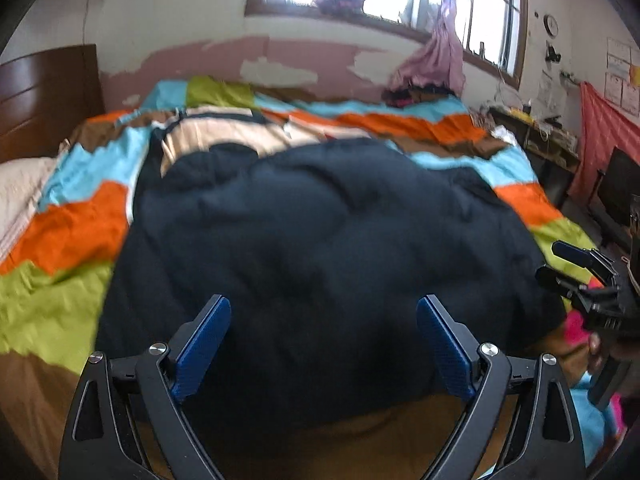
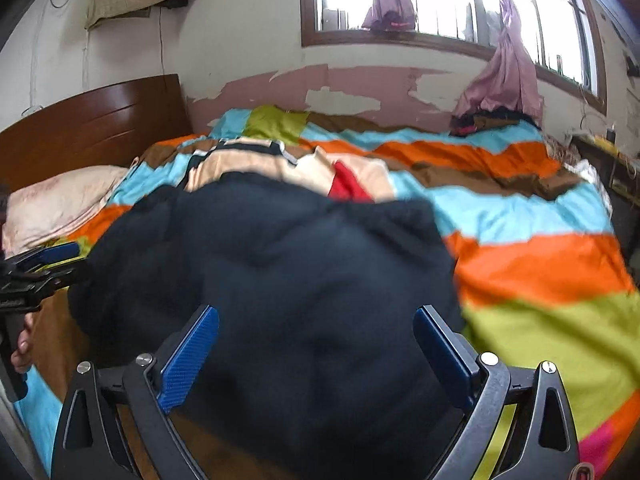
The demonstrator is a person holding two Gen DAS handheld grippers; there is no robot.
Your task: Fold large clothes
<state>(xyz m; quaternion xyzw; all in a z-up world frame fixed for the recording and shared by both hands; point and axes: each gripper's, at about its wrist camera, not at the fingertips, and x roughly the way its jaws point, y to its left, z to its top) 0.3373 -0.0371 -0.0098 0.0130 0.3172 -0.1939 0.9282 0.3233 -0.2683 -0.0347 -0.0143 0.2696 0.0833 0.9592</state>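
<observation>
Nearest in the left wrist view, the left gripper [image 1: 324,344] stands with its blue ribbed pads [image 1: 200,348] spread wide and nothing between them; the dark cloth behind is only seen through the gap. The right gripper [image 2: 316,354] reads the same in its own view: jaws wide apart, empty, pads clear of the fabric. Each gripper also shows in the other's picture, the right one at 3 o'clock of the left view, the left one at 9 o'clock of the right view, both just off the garment's side edges

Just beyond the pads lies the task's thing, a large dark navy padded garment [image 1: 320,232], puffy and rumpled, spread over the middle of the bed with its near hem toward the grippers. It rests on a bright patchwork quilt of orange, sky-blue, lime and brown blocks [image 1: 68,232]. At 12 o'clock past the garment a cream-and-black striped cloth with a red patch [image 2: 304,168] pokes out; whether it is part of the garment I cannot tell. Further, a brown wooden headboard [image 2: 92,128] sits at 10 o'clock and a window with pink curtains [image 2: 512,68] at 1 o'clock

My reading: this is a moment between folds, with both grippers free. The next move calls for each gripper to close on an edge or corner of the garment, then carry it across together
</observation>
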